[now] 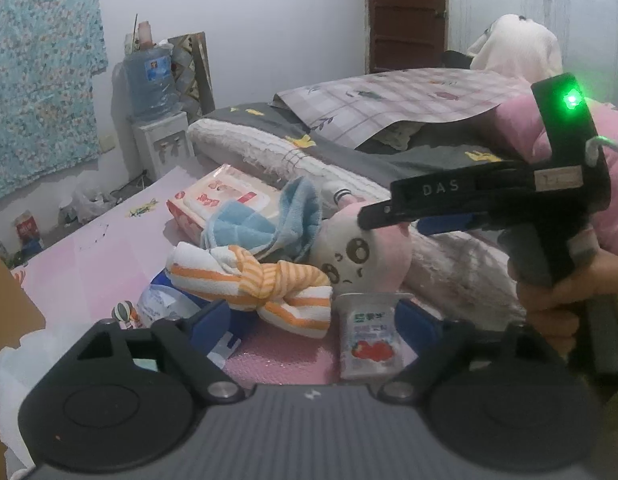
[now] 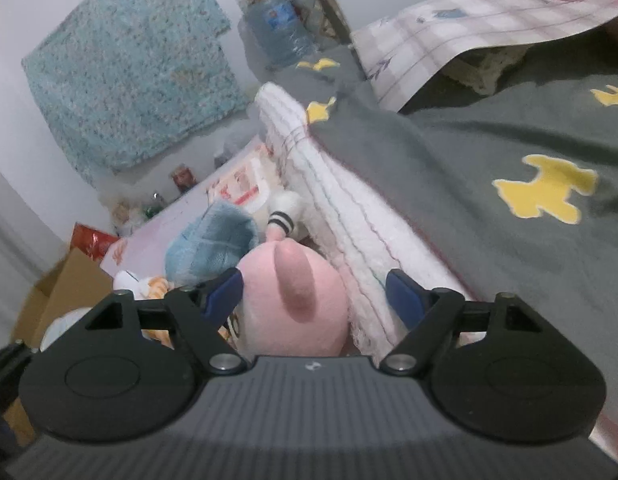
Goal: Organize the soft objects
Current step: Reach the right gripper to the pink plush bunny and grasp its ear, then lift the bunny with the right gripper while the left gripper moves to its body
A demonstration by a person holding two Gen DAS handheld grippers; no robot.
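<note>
Plush rabbit lies lengthwise between open right hand-held gripper fingers, head nearest

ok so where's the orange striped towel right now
In the left wrist view the orange striped towel lies knotted just ahead of the left gripper, between the blue towel and the pink plush toy.

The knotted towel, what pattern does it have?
Orange and white stripes, best in the left wrist view.

Pink plush bunny lies against white fuzzy blanket roll at mat edge; blue terry towel left of it, orange-striped knotted towel in front, wipes pack behind, yogurt cup nearest.
</note>
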